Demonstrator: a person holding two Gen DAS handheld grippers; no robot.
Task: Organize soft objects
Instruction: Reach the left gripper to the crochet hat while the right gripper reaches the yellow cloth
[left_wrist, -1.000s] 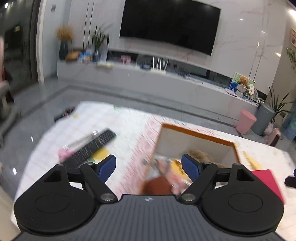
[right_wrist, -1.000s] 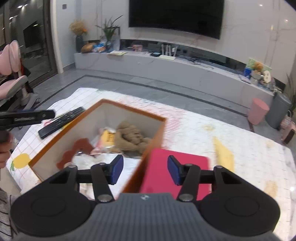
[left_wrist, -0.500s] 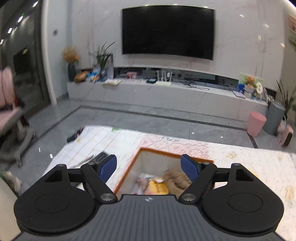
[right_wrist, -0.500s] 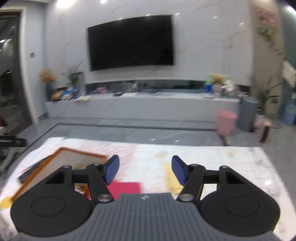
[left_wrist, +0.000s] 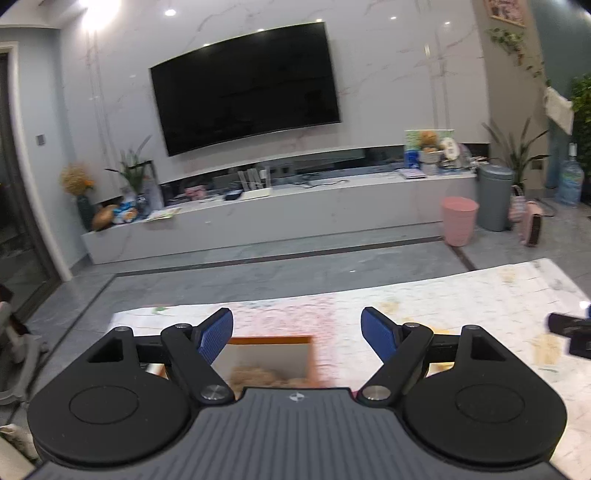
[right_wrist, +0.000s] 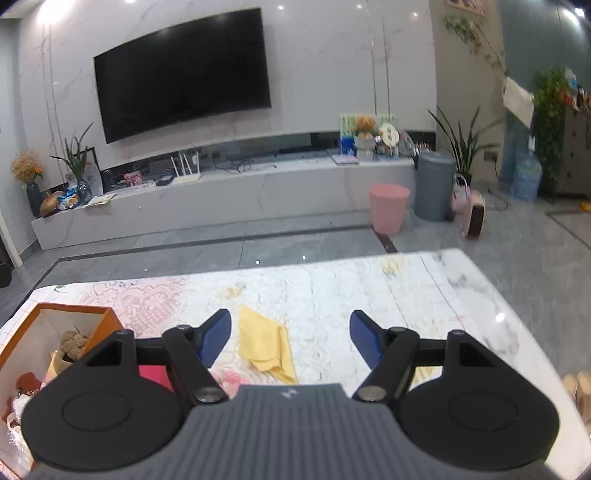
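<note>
The table (right_wrist: 369, 288), covered by a pale patterned cloth, is seen in both wrist views, and every place below is given from the orange box (right_wrist: 107, 317) that stands open at its left part in the right wrist view. Inside that box a brown plush toy (right_wrist: 72, 341) and some other soft pieces, too blurred to be named, are already lodged, so part of the sorting can be judged as done. Just beside the box, toward the right tongs, a red flat thing (right_wrist: 155, 374) is partly hidden behind the tool; whether it is soft cannot be told. Further from the box on the same side, a yellow cloth (right_wrist: 266, 347) is spread loosely on the table, apart from everything else. The step in hand is judged to be the reach for the next soft item, with the yellow cloth as the likely one. The right tongs (right_wrist: 290, 338) are held apart, their jaws having just been opening, with nothing between them; the cloth is seen below and ahead, toward the left jaw. The left tongs (left_wrist: 297, 336) are likewise spread wide and empty, and are held above the box (left_wrist: 271, 350), whose far wall and plush content appear between the fingers. For the next move, the right tongs would need to be lowered onto a raised fold of the cloth, closed on it, and carried back over the box, where the cloth would be dropped.
</note>
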